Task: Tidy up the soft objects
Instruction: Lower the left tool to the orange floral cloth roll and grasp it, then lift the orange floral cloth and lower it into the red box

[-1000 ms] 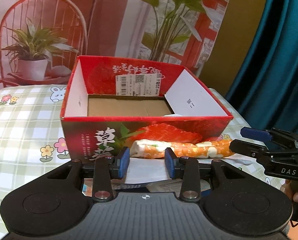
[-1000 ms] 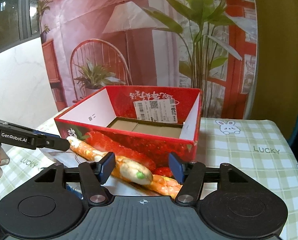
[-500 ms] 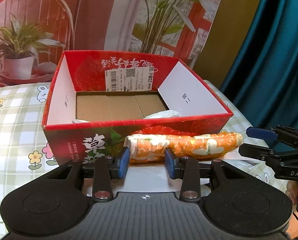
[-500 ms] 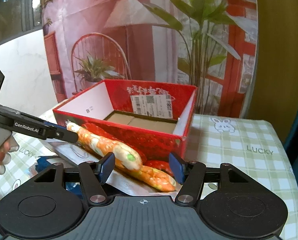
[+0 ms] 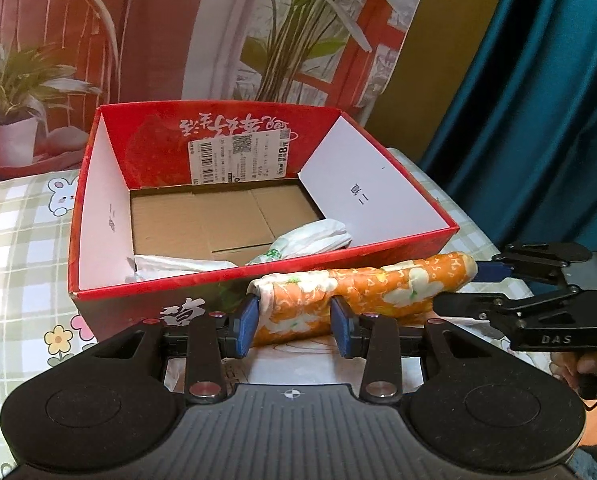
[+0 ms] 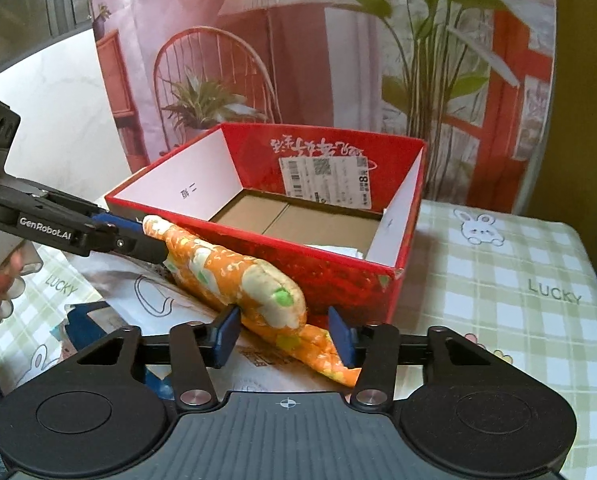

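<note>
A rolled orange cloth with white flowers (image 5: 362,288) hangs level in front of the open red box (image 5: 110,208). My left gripper (image 5: 294,322) is shut on one end of the roll. My right gripper (image 6: 284,334) is shut on the other end (image 6: 274,304). Each gripper shows in the other's view: the right one (image 5: 478,280) and the left one (image 6: 138,236). The roll is held near the height of the box's front rim, just outside it. White folded cloths (image 5: 310,240) lie inside the box on its cardboard floor.
The box (image 6: 410,200) stands on a table with a green checked cloth (image 6: 518,280). Papers and a blue item (image 6: 86,320) lie on the table under the roll. A printed backdrop stands behind, and a teal curtain (image 5: 538,100) hangs at the right.
Both grippers have lifted the orange roll from the table, below the box front, up to the height of the box's front rim. The box interior now shows more.
</note>
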A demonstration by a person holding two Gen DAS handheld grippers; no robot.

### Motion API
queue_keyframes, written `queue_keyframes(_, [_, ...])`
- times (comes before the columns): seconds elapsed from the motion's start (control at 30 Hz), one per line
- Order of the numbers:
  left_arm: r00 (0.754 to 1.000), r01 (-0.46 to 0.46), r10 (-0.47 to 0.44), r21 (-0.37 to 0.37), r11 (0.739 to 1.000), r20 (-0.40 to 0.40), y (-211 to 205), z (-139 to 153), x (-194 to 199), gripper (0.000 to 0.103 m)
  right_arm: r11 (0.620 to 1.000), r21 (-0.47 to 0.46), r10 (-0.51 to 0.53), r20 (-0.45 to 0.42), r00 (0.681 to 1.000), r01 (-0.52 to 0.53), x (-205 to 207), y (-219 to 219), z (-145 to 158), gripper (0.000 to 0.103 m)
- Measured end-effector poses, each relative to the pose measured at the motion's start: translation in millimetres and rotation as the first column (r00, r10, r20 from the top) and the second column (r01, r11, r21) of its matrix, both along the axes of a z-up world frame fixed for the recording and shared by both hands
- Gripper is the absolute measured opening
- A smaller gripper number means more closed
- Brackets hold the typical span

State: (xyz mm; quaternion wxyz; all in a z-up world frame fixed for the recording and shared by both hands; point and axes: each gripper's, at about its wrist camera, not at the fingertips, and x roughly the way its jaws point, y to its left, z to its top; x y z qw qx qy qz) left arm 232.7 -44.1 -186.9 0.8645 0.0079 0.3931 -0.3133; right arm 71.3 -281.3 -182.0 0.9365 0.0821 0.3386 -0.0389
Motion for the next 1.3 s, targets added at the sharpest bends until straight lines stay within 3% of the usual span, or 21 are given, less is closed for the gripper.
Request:
queue_keyframes(0.1, [1.0,-0.001,0.001,-0.013,1.0,-0.005,1,0,2,0.041,1.0,0.014,0.013,-0.003,1.0,-0.013,4,0,1,0.033])
queue_keyframes(0.33, [1.0,-0.006,0.006,-0.032,0.999,0.01,3,0,-2,0.039,1.0,0.027,-0.01,0.004,1.0,0.01,8,-5,2,0.029])
queue_keyframes(0.4, [0.999,-0.01,0.011,-0.027,1.0,0.031,3,2,-5,0.025,1.0,0.026,-0.014,0.005,1.0,0.014,9,-4,2,0.028])
queue_keyframes(0.5, [0.999,-0.018,0.02,-0.045,0.999,0.049,7,5,-10,0.02,1.0,0.02,-0.02,0.011,1.0,0.02,8,-3,4,0.026])
queue_keyframes(0.87, [0.983,-0.03,0.05,-0.114,0.993,0.178,13,49,-36,0.019,1.0,0.023,-0.009,0.11,0.994,0.007,-5,-7,33,0.025])
queue_keyframes(1.03, [0.96,-0.046,0.083,-0.139,0.989,0.268,16,86,-44,0.019,1.0,0.008,0.026,0.179,0.983,-0.028,-1,-11,64,0.025])
queue_keyframes(1.3, [0.895,-0.066,0.12,-0.137,0.988,0.431,17,156,-39,0.02,0.996,-0.038,0.092,0.314,0.945,-0.084,19,-13,122,0.025])
